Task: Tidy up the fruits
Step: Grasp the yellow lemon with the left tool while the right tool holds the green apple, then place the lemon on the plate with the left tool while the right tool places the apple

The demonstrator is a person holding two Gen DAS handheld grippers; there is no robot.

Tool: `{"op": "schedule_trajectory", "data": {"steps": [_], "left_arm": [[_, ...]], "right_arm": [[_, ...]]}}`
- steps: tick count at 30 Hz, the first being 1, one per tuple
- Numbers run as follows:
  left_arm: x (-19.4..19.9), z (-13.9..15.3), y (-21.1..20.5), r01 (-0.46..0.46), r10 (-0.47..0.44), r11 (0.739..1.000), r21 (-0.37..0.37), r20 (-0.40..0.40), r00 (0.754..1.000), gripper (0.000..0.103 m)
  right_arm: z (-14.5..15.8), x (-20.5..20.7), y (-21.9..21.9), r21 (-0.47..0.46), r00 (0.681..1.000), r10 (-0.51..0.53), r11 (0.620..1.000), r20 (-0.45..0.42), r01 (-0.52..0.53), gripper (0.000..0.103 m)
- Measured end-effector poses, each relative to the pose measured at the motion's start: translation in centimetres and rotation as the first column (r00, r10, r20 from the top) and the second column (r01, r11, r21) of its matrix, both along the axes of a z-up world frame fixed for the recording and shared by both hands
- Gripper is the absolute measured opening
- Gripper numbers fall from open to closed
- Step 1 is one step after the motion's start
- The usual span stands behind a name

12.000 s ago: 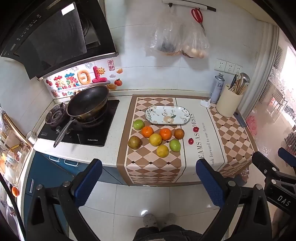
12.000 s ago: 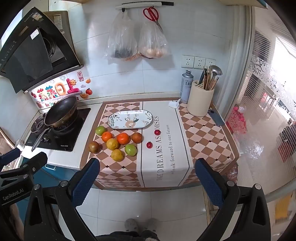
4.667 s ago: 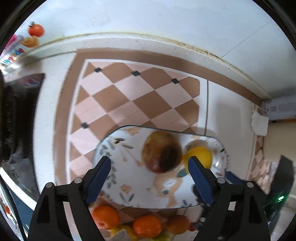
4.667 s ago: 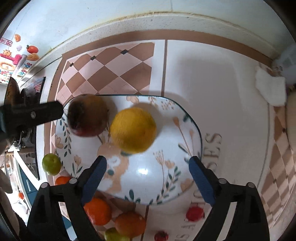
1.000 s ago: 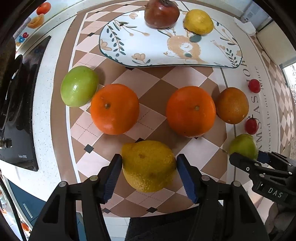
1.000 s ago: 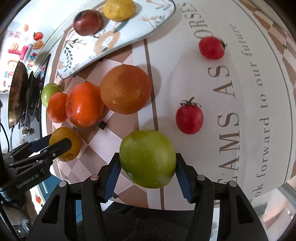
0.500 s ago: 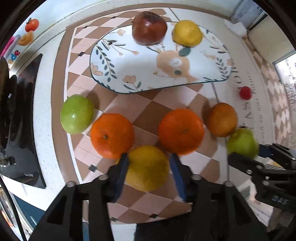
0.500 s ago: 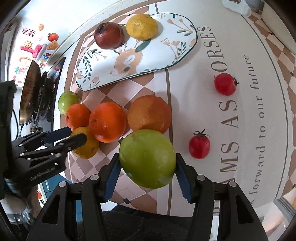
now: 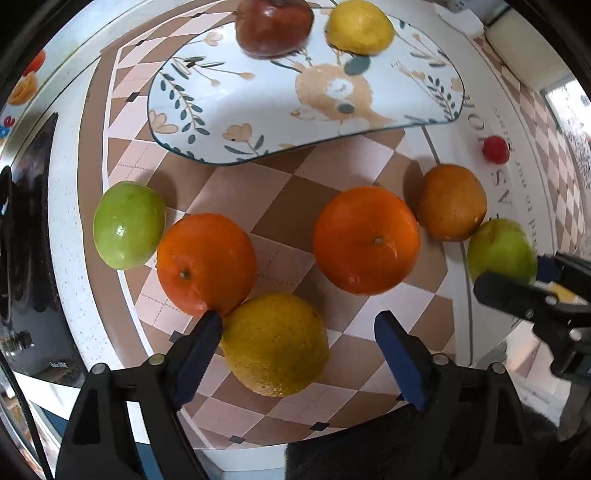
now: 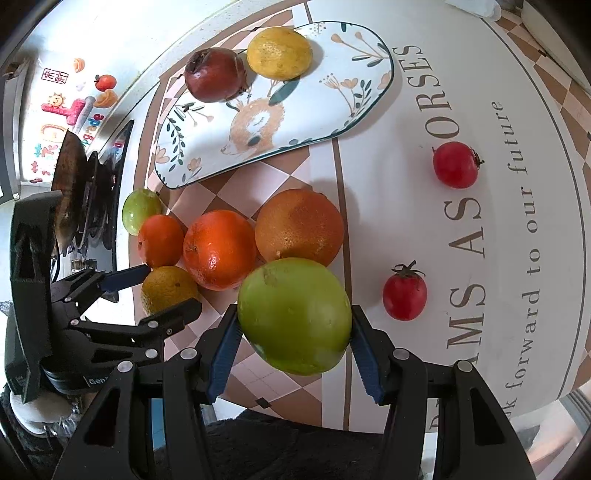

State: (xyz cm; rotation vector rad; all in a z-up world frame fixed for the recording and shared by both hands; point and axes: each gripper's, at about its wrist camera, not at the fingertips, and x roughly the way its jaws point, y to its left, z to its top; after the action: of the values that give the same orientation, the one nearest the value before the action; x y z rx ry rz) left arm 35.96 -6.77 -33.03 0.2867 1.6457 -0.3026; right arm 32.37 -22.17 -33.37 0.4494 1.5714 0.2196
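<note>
Green fruit lifted, yellow one let go
The right gripper (image 10: pixel 293 347) pinches a smooth green fruit (image 10: pixel 294 315) above the mat; the left gripper (image 9: pixel 297 354), jaws just spread, straddles a dimpled yellow citrus (image 9: pixel 275 343)

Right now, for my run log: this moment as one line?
left gripper: jaws just opened, lemon between, unheld | right gripper: holds green fruit | plate: two fruits

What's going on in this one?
A person with two handheld grippers is moving fruit onto the patterned plate, which already holds a dark red fruit and a yellow one. The right gripper is clamped on a green fruit. The left gripper has just opened around a yellow citrus; its right pad is clear of it.
</note>
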Motion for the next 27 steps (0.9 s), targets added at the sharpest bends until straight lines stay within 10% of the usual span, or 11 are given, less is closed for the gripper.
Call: {"op": "schedule_trajectory", "data": {"steps": [4, 8, 17, 27], "left_arm": [[-0.9, -1.2, -0.3, -0.003, 0.004, 1.0, 0.03, -0.029, 1.0, 0.084], [-1.3, -2.0, 0.9, -0.015, 0.014, 0.996, 0.09, 0.007, 1.0, 0.061], [-1.4, -1.7, 4.2, -0.154, 0.153, 0.988, 0.032, 0.025, 0.988, 0.06], [1.2, 6.6, 5.6, -0.276, 0.291, 0.929, -0.245, 0.027, 0.956, 0.06]], "right_arm": [[-0.1, -0.4, -0.3, 0.004, 1.0, -0.011, 1.0, -0.005, 0.011, 0.06], [-0.1, -0.6, -0.4, 0.004, 1.0, -0.017, 1.0, -0.007, 0.017, 0.06], [0.9, -0.7, 0.4, -0.03, 0.999, 0.021, 0.999, 0.03, -0.02, 0.06], [4.9, 1.9, -0.5, 0.034, 0.992, -0.033, 0.999, 0.12, 0.029, 0.06]]}}
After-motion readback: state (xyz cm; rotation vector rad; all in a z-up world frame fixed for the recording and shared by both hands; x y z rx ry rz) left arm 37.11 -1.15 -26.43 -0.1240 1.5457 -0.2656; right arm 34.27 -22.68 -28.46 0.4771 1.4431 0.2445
